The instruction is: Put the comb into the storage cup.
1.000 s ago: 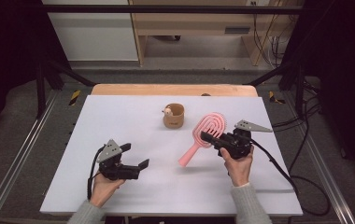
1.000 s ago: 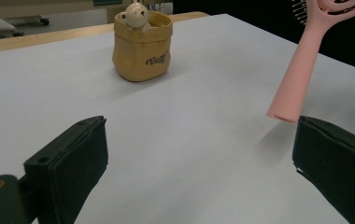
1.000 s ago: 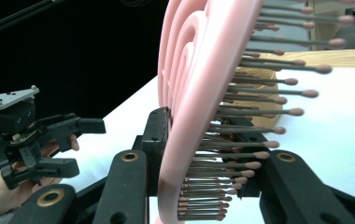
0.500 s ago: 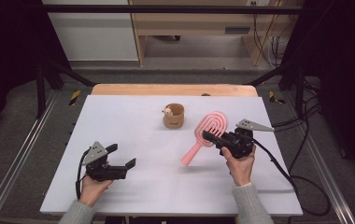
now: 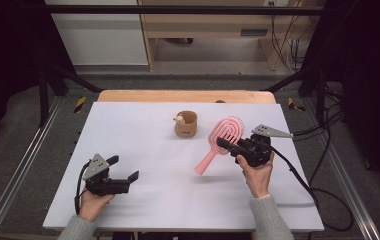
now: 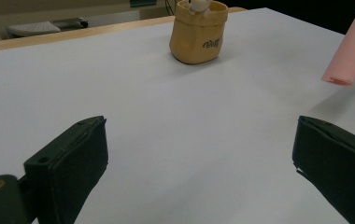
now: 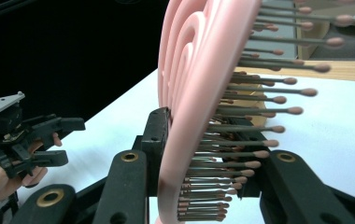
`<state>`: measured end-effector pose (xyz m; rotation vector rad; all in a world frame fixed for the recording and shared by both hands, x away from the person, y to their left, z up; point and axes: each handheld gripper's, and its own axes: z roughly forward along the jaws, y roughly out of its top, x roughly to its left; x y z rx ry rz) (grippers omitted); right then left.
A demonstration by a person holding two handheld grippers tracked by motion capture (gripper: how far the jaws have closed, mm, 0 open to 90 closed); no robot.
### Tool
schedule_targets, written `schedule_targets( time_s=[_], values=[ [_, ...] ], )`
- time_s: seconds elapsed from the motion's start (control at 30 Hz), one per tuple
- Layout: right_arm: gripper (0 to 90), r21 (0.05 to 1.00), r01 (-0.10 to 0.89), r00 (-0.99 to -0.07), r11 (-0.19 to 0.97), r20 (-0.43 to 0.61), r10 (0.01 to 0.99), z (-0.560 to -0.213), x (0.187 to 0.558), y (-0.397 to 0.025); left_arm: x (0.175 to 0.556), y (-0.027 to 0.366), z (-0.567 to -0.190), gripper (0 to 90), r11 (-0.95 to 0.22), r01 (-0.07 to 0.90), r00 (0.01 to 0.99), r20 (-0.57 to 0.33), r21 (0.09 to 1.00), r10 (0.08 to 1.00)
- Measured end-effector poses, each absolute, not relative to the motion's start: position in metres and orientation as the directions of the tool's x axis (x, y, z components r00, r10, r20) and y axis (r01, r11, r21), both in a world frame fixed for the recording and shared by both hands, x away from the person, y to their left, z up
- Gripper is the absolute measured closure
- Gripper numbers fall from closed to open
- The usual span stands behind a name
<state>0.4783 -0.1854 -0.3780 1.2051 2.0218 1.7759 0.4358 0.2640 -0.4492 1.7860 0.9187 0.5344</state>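
A pink paddle hairbrush (image 5: 223, 134) hangs tilted above the white table (image 5: 143, 125), its handle pointing down to the left. My right gripper (image 5: 226, 145) is shut on the brush's head; in the right gripper view the jaws clamp the pink head (image 7: 185, 93) with its bristles pointing right, right gripper (image 7: 203, 140). My left gripper (image 5: 124, 168) sits near the front left of the table, open and holding nothing. In the left gripper view the left gripper (image 6: 199, 126) has its jaws spread wide over bare table, with the brush handle's end (image 6: 351, 46) at upper right.
A small tan cup (image 5: 186, 124) with a little figure in it stands at the table's middle back, left of the brush; the left gripper view shows the cup (image 6: 198, 32) ahead. A wooden strip (image 5: 178, 96) runs along the far edge. Cables (image 5: 308, 185) trail right.
My left gripper has moved left and back toward the table's front edge, still open. The right gripper and brush have hardly shifted.
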Motion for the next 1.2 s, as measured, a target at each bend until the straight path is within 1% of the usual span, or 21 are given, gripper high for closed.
schedule_targets(
  time_s=[0.27,0.6,1.2],
  values=[
    [63.8,0.902,0.432,-0.655,-0.02,0.328,0.681,-0.374,0.481,-0.178,0.436,0.278,-0.451,3.6,-0.176,0.347,0.591,-0.069,0.921,0.804],
    [63.8,0.907,0.42,-0.661,-0.009,0.313,0.681,-0.367,0.488,-0.172,0.435,0.289,-0.454,3.5,-0.172,0.351,0.58,-0.069,0.921,0.812],
    [63.7,0.92,0.39,-0.653,0.032,0.251,0.714,-0.338,0.504,-0.165,0.435,0.294,-0.457,3.6,-0.173,0.358,0.573,-0.069,0.918,0.816]
  ],
)
